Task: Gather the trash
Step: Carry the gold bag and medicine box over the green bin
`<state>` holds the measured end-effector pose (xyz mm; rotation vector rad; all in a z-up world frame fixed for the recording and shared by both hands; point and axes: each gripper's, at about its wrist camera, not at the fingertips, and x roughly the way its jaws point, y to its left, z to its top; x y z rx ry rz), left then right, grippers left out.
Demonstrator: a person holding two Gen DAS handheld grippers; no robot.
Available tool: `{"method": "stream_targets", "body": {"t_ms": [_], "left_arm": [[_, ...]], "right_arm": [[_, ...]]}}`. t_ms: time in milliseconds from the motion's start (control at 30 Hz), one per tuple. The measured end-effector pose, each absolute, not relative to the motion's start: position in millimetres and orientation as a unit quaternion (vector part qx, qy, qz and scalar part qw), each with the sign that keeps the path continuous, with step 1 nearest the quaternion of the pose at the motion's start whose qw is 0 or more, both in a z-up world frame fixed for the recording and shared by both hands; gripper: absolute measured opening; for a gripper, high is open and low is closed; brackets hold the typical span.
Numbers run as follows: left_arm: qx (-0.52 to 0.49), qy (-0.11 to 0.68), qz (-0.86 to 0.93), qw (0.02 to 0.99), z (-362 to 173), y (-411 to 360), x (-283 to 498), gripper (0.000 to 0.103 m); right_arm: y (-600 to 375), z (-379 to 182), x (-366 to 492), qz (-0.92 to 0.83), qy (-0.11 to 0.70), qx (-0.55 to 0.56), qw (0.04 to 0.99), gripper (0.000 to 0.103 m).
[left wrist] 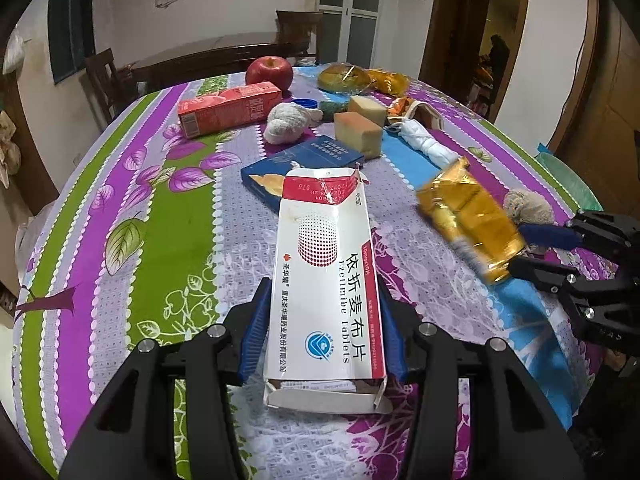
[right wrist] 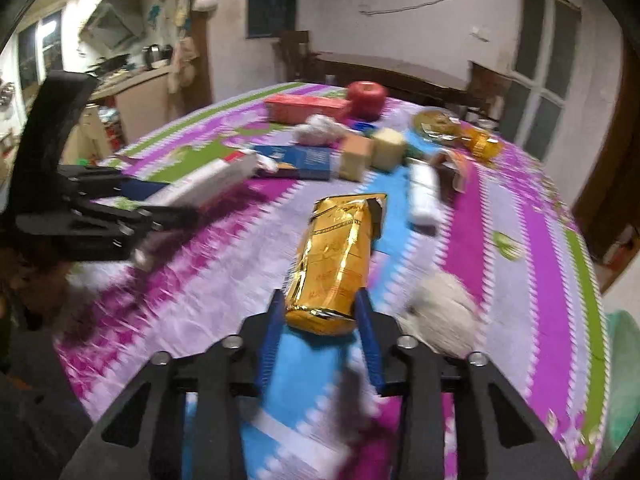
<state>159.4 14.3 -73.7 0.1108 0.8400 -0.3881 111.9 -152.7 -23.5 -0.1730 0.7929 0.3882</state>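
Observation:
My left gripper (left wrist: 324, 292) is shut on an empty white and red tablet box (left wrist: 326, 276) with torn flaps, held above the table. It also shows at the left of the right wrist view (right wrist: 208, 184). My right gripper (right wrist: 320, 296) is shut on a crumpled gold foil wrapper (right wrist: 336, 264) and holds it above the table. In the left wrist view the wrapper (left wrist: 470, 216) and the right gripper (left wrist: 532, 252) are at the right. A crumpled whitish wad (right wrist: 440, 320) lies on the cloth beside the right gripper.
On the flowered tablecloth (left wrist: 160, 208) lie a blue box (left wrist: 300, 164), a red carton (left wrist: 228, 108), an apple (left wrist: 269, 72), a white wad (left wrist: 286, 122), two sponge blocks (left wrist: 358, 128), a rolled white bag (left wrist: 426, 142), wrapped pastries (left wrist: 344, 76) and a blue cap (left wrist: 304, 103). Chairs stand beyond.

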Motion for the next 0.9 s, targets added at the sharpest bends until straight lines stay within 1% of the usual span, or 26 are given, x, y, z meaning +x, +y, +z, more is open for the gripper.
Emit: {"method": "stream_targets", "body": {"t_ms": [67, 100, 167, 333, 367, 400, 433, 467, 533, 567, 733, 900], "left_arm": [[0.056, 0.402, -0.182, 0.895, -72.5, 16.8, 158.9, 0.048], [0.057, 0.401, -0.18, 0.896, -72.0, 18.1, 158.7, 0.048], [0.053, 0.4, -0.18, 0.897, -71.6, 21.0, 159.5, 0.048], [0.055, 0.412, -0.183, 0.891, -76.1, 20.0, 163.0, 0.048], [0.055, 0.416, -0.185, 0.889, -76.8, 19.8, 164.1, 0.048], [0.055, 0.417, -0.186, 0.888, -77.4, 19.9, 164.9, 0.048], [0.055, 0.423, -0.186, 0.885, -79.0, 19.6, 167.1, 0.048], [0.053, 0.429, -0.184, 0.883, -81.0, 19.9, 169.5, 0.048], [0.056, 0.429, -0.183, 0.883, -82.0, 19.5, 170.1, 0.047], [0.064, 0.428, -0.181, 0.883, -82.6, 17.8, 168.9, 0.047], [0.073, 0.417, -0.166, 0.891, -79.8, 16.0, 164.2, 0.044], [0.065, 0.389, -0.131, 0.909, -55.9, 17.1, 160.5, 0.044]], "right_arm": [[-146.9, -19.9, 112.7, 0.211, 0.383, -0.077, 0.896, 0.036], [-147.5, -18.2, 114.5, 0.206, 0.381, -0.076, 0.898, 0.044], [-153.4, -14.0, 116.1, 0.187, 0.379, -0.064, 0.904, 0.052], [-145.1, -18.2, 134.7, 0.173, 0.406, -0.056, 0.896, 0.052], [-142.4, -21.3, 138.5, 0.172, 0.413, -0.056, 0.893, 0.051], [-139.1, -25.4, 143.1, 0.169, 0.421, -0.056, 0.889, 0.046], [-136.7, -29.3, 146.5, 0.166, 0.428, -0.057, 0.886, 0.043], [-135.2, -33.8, 151.6, 0.167, 0.435, -0.054, 0.883, 0.042], [-136.5, -34.5, 155.7, 0.17, 0.432, -0.038, 0.885, 0.032], [-137.5, -32.8, 156.4, 0.173, 0.429, -0.03, 0.886, 0.03], [-139.2, -28.1, 151.3, 0.182, 0.419, -0.009, 0.889, 0.027], [-150.9, 10.1, 127.3, 0.201, 0.358, 0.02, 0.911, 0.027]]}}
